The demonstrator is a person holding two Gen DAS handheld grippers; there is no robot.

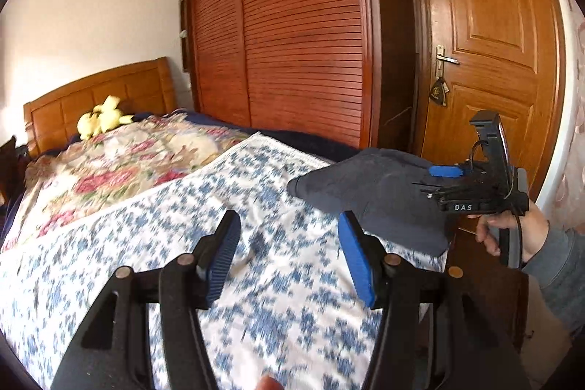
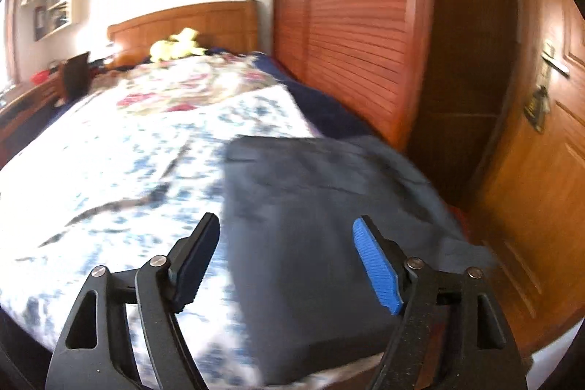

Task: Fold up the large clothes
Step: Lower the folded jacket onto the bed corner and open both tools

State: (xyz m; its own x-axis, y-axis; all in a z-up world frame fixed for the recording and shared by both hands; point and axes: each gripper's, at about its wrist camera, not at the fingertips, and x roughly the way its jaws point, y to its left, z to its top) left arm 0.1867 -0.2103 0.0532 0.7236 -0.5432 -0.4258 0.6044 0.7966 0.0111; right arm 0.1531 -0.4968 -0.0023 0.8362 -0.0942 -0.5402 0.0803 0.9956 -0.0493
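Note:
A dark grey folded garment (image 2: 310,192) lies flat on the near right corner of the bed, on a blue-and-white flowered sheet (image 2: 109,170). My right gripper (image 2: 287,222) hovers over its near part, jaws wide, pads not pressing on the cloth. In the left wrist view the same garment (image 1: 376,192) sits to the right. There my right gripper (image 1: 435,180), held by a hand (image 1: 512,225), reaches over the garment's far side. My left gripper (image 1: 289,222) is open above the sheet (image 1: 182,243), just left of the garment, with nothing between its fingers.
A rose-patterned quilt (image 1: 109,163) and a yellow plush toy (image 1: 102,119) lie toward the wooden headboard (image 1: 102,94). A slatted wardrobe (image 1: 292,24) and a wooden door (image 1: 493,24) stand close behind the bed's right side. A desk with a chair (image 2: 75,75) is at the far left.

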